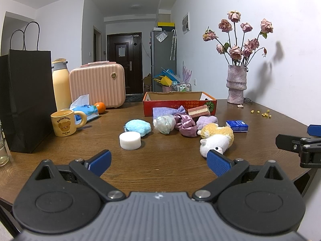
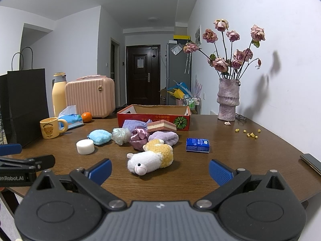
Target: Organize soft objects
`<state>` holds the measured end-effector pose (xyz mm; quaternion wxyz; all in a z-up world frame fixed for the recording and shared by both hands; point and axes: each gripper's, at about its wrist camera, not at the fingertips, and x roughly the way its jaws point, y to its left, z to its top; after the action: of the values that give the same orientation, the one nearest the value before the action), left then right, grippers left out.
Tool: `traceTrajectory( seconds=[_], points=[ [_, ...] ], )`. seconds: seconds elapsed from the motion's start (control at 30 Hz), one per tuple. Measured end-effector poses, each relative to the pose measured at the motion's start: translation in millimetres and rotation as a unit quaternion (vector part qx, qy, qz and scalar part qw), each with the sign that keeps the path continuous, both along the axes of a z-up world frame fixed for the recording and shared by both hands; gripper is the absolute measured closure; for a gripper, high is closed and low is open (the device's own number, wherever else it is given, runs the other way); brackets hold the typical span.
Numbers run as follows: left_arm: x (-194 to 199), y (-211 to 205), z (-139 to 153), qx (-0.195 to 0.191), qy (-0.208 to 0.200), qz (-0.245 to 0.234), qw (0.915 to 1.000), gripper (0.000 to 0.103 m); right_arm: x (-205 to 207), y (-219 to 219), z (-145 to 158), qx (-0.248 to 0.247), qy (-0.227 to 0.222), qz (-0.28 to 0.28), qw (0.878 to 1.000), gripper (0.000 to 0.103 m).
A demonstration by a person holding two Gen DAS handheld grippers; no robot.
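Both the left hand-held gripper (image 1: 158,162) and right hand-held gripper (image 2: 159,169) are spread wide, empty; the plush sheep (image 2: 150,158) lies on the counter (image 2: 230,160) before the red box (image 2: 154,117); a low sweep could snag the satin scrunchie (image 2: 138,138); only the right view shows a dark phone-like slab (image 2: 311,161)
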<state>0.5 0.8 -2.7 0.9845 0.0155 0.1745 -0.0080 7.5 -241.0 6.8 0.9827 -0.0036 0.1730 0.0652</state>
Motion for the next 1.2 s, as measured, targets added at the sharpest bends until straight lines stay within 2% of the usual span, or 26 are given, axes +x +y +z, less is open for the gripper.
traceTrajectory(
  seconds=[0.77,1.2],
  points=[
    [-1,1,4,0.000,-0.001,0.005,1.0000,0.000,6,1,0,0.001,0.000,-0.002,1.000,0.000],
    [24,2,8,0.004,0.005,0.005,1.0000,0.000,27,-1,4,0.005,0.011,-0.001,1.000,0.000]
  ],
)
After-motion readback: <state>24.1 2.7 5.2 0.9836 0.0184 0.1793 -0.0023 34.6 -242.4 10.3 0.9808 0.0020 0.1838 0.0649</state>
